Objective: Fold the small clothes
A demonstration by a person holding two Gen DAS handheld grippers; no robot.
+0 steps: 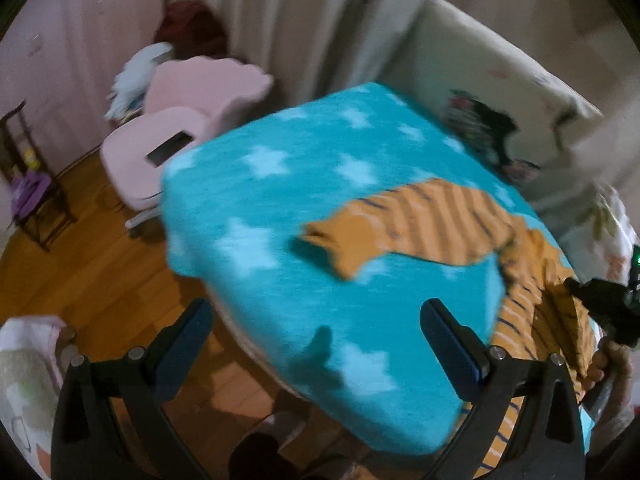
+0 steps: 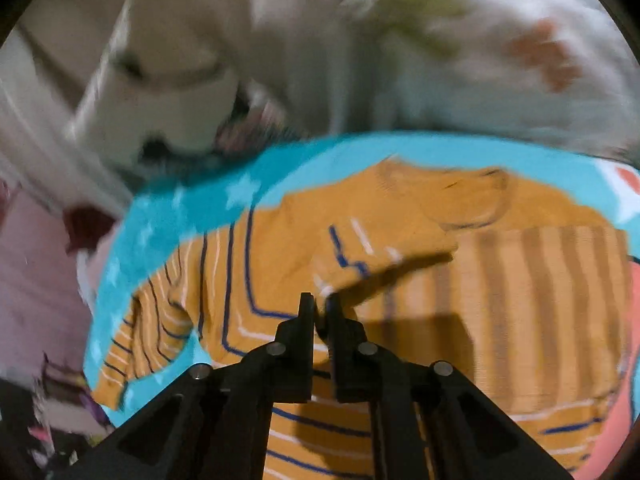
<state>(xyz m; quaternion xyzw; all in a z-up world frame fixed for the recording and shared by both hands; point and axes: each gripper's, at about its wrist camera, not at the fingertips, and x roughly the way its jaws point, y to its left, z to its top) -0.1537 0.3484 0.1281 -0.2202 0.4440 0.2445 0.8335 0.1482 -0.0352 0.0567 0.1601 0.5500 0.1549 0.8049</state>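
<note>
An orange striped small shirt [image 1: 420, 220] lies on a teal star-patterned blanket [image 1: 280, 160], one sleeve stretched toward the middle. My left gripper [image 1: 316, 312] hangs open over the blanket's near edge with nothing between its fingers. In the right wrist view the shirt [image 2: 260, 272] fills the middle, and one sleeve [image 2: 380, 252] is drawn across its body. My right gripper [image 2: 320, 304] is shut on that sleeve's cuff. From the left wrist view, the right gripper [image 1: 576, 286] shows at the far right, with orange cloth lifted up to it. Both views are blurred.
A pink chair [image 1: 132, 160] with a dark phone [image 1: 168, 148] on its seat stands left of the blanket, on a wooden floor [image 1: 80, 264]. A dark wooden chair [image 1: 32, 188] is further left. White bedding [image 1: 500, 72] and curtains [image 1: 280, 20] lie behind. A hand [image 1: 612, 364] holds the right gripper.
</note>
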